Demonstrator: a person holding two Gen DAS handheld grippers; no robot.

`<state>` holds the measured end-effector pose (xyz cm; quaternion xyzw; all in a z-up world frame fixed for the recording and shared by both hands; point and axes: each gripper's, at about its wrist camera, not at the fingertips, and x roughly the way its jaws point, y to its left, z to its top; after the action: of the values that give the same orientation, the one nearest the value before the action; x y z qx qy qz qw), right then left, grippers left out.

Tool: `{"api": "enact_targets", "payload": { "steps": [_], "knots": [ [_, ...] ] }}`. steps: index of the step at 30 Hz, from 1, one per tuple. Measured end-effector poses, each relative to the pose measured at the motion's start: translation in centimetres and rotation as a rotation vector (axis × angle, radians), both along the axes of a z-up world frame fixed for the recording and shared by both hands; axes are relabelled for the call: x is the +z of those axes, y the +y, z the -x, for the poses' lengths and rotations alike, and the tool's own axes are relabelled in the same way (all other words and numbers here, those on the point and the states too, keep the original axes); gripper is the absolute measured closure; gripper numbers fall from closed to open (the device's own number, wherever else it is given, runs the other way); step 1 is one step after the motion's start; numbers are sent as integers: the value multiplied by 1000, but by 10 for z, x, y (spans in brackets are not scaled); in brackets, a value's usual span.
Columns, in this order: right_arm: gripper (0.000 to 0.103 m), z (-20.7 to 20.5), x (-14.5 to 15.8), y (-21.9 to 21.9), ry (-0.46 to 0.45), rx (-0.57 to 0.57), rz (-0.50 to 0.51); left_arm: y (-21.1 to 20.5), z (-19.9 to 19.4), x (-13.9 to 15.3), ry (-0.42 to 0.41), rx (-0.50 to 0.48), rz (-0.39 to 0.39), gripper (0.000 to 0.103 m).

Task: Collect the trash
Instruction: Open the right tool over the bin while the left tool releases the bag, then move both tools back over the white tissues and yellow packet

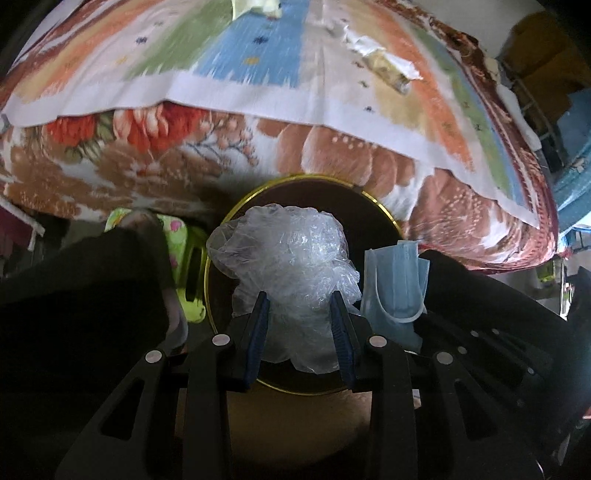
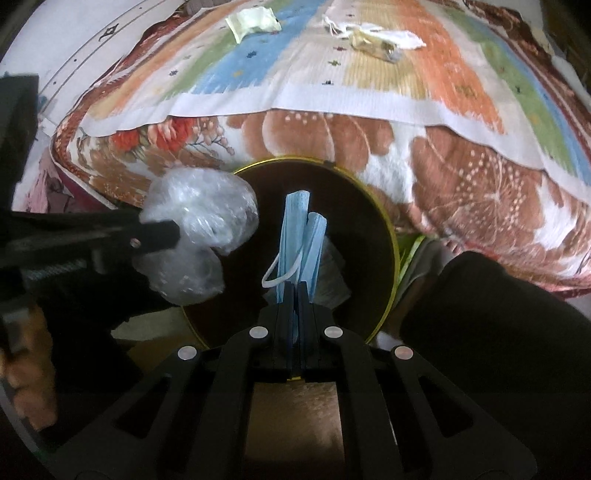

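A bed (image 2: 461, 177) with a flowered blanket fills the space beyond both pairs of jaws, and a striped cloth (image 2: 369, 74) lies on top of it. Directly under the jaws stands a round dark bin (image 2: 369, 236) with a yellow rim, close against the side of the bed. The left gripper (image 1: 300, 314) has its jaws clamped on a crumpled clear plastic bag (image 1: 291, 254), which bulges out past the blue pads (image 1: 258, 321) and hangs over the opening of the bin. The right gripper (image 2: 295, 295) has its jaws pressed together on a folded blue face mask (image 2: 301, 236) (its white ear loop hangs to the left side), and the mask stands out over the bin too. Far beyond the jaws, on the striped cloth, lie a pale yellow wrapper (image 2: 253, 22) and some white crumpled paper (image 2: 373, 37). Something pale lies inside the bin; I cannot tell what it is.
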<state>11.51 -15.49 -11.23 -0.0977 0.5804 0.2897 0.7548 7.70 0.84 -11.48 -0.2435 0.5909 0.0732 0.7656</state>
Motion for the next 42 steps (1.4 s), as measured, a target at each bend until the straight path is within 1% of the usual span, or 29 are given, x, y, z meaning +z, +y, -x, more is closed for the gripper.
{"api": "enact_targets", "payload": {
  "steps": [3, 6, 7, 8, 10, 11, 12, 14, 17, 19, 22, 25, 27, 28, 30, 32, 33, 35, 37, 39, 40, 41, 42],
  "knots": [
    [101, 0, 0, 0, 8, -2, -8, 1, -1, -2, 7, 12, -16, 71],
    [100, -2, -3, -2, 26, -15, -6, 3, -1, -2, 5, 19, -8, 70],
    [100, -3, -4, -3, 31, -21, -6, 4, -2, -3, 2, 23, 0, 69],
    [96, -4, -5, -3, 36, -30, -3, 6, -2, -3, -4, 29, 17, 60],
    [86, -7, -6, -5, 53, -45, -15, 8, -3, -1, -15, 42, 20, 48],
    [75, -7, -5, -6, 54, -50, -23, 11, -2, 1, -22, 57, 15, 48],
    [71, -8, -4, -7, 49, -53, -28, 14, -1, 1, -28, 72, 27, 48],
    [69, -8, -1, -8, 41, -55, -36, 18, -1, 4, -36, 87, 44, 48],
    [67, -10, 3, -11, 39, -69, -52, 21, 0, 11, -58, 99, 38, 48],
    [66, -11, 6, -11, 24, -68, -56, 23, 1, 16, -75, 102, 38, 47],
    [62, -10, 13, -10, -1, -60, -60, 24, 1, 22, -92, 101, 36, 45],
    [60, -11, 21, -12, -23, -62, -78, 26, 2, 31, -123, 96, 12, 38],
    [54, -12, 27, -14, -43, -64, -88, 28, 2, 39, -150, 94, -7, 34],
    [53, -13, 31, -15, -54, -62, -94, 29, 3, 44, -166, 94, -10, 32],
    [53, -14, 36, -14, -71, -53, -100, 31, 3, 51, -194, 83, 10, 32],
    [51, -14, 40, -14, -70, -41, -123, 36, 4, 63, -242, 80, 57, 32],
    [49, -16, 43, -14, -74, -39, -133, 37, 4, 68, -263, 82, 55, 30],
    [49, -18, 48, -13, -87, -39, -137, 39, 3, 80, -299, 75, 24, 25],
    [48, -20, 53, -12, -96, -43, -153, 39, 1, 85, -316, 67, 15, 22],
    [43, -22, 60, -12, -110, -39, -164, 39, -2, 90, -327, 51, 15, 19],
    [42, -23, 64, -12, -123, -35, -164, 40, -5, 93, -331, 41, 11, 15],
    [39, -23, 67, -12, -135, -32, -162, 40, -9, 97, -339, 27, -8, 9],
    [36, -24, 72, -12, -152, -28, -159, 39, -13, 102, -346, 14, -37, 6]
  ]
}}
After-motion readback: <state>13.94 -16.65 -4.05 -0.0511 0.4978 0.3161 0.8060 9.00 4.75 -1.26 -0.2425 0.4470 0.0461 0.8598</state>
